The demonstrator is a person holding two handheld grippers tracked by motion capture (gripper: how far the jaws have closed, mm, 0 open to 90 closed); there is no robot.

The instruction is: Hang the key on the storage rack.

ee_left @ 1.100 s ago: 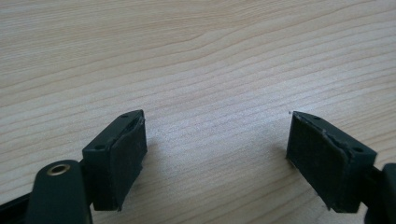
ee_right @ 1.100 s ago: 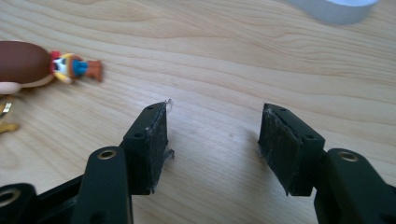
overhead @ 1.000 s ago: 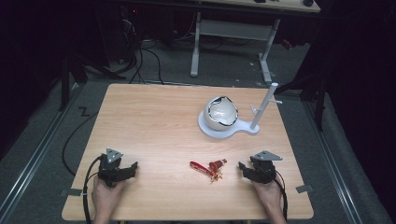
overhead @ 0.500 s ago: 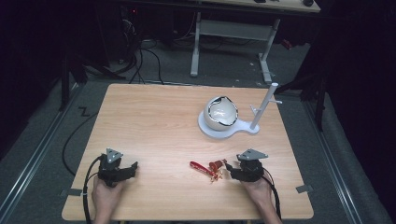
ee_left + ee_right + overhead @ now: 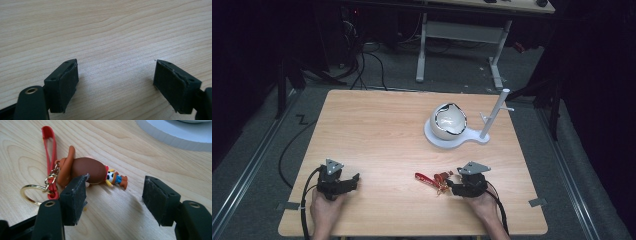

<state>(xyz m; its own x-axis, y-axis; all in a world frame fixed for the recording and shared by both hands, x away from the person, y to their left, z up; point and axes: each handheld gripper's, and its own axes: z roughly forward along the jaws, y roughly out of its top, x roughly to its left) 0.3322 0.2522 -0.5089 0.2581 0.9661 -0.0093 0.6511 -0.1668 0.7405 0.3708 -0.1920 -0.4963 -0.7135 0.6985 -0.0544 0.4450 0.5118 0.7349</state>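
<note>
Right gripper (image 5: 113,200) poised at a keychain figure (image 5: 85,171), jaws wide and holding nothing.

The figure lies on its side near the table's (image 5: 377,135) front edge, right of middle, its red strap (image 5: 50,150) and gold ring (image 5: 33,193) trailing off; one jaw touches or just overlaps its brown body. Closing from here could pinch only an edge, so the toy may squirt out or swivel on the ring. The left gripper (image 5: 115,80), near the front left corner, also stands wide and empty. No readable writing or brand shows.
</note>
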